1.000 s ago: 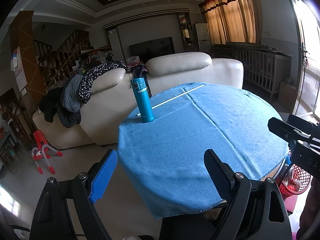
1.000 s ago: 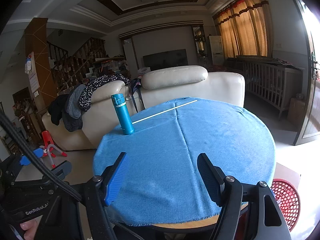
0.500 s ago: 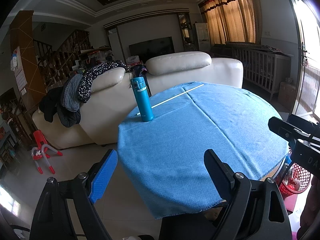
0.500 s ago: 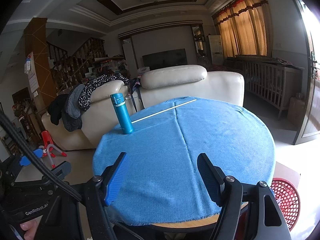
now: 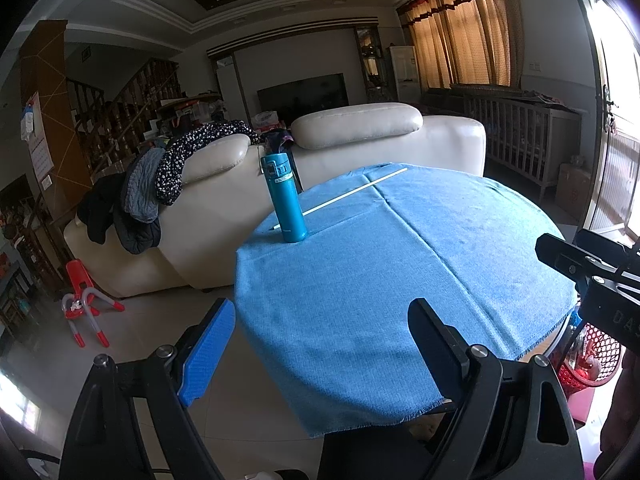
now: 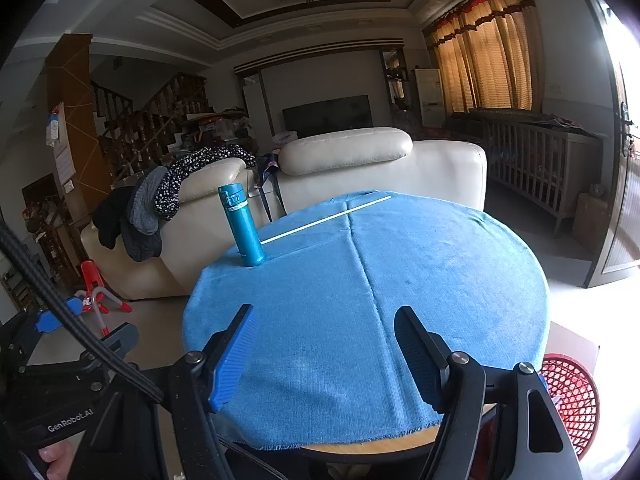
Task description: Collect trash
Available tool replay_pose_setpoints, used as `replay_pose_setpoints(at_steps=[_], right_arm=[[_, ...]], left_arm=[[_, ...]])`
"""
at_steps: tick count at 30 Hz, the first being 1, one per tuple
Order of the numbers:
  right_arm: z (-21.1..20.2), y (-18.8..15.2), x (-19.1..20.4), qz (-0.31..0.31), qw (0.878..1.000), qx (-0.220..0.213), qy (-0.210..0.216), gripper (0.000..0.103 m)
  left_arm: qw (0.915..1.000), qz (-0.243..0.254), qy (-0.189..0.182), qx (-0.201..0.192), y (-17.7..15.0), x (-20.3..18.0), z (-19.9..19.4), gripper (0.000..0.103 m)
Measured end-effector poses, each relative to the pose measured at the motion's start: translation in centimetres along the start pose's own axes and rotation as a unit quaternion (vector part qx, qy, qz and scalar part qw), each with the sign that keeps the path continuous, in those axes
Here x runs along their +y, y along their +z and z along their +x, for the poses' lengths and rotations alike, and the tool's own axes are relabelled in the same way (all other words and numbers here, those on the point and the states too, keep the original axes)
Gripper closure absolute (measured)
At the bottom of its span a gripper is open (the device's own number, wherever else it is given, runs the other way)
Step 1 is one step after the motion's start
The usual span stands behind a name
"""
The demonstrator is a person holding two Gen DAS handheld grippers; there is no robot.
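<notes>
One round worktop [image 6: 460, 280] under a blue cloth fills the middle of both views. On it stand one teal flask [image 6: 242, 226], upright at the centre left, and one thin white stick [image 6: 326, 219] lying flat behind it, running toward the upper right; whether they touch cannot be told. One red mesh basket [image 6: 572, 396] sits on the floor at the lower right, below the worktop edge, with some items visible inside in the left wrist view. The left hand-held gripper [image 5: 320, 354] hangs with jaws spread and nothing between them; the right hand-held gripper [image 6: 324, 354] is likewise spread and empty. "GenRobot.AI" reads on the left unit's body at the lower left of the right wrist view. The flask's label is too small to read.
</notes>
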State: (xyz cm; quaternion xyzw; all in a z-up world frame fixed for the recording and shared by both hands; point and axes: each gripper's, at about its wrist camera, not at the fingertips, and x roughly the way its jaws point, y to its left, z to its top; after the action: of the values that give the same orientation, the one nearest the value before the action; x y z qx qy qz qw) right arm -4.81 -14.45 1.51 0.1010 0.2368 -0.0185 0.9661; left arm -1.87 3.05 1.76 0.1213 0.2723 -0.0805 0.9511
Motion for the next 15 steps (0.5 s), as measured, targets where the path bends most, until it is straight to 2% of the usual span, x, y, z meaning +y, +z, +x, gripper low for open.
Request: replay_pose_setpoints(at_steps=[15], right_arm=[[-0.04,0.03,0.01,0.000,1.000,0.001,0.000,0.029]], left_arm=[[1.0000,0.002,-0.001,0.000,-0.40,-0.08,0.09,0.014]])
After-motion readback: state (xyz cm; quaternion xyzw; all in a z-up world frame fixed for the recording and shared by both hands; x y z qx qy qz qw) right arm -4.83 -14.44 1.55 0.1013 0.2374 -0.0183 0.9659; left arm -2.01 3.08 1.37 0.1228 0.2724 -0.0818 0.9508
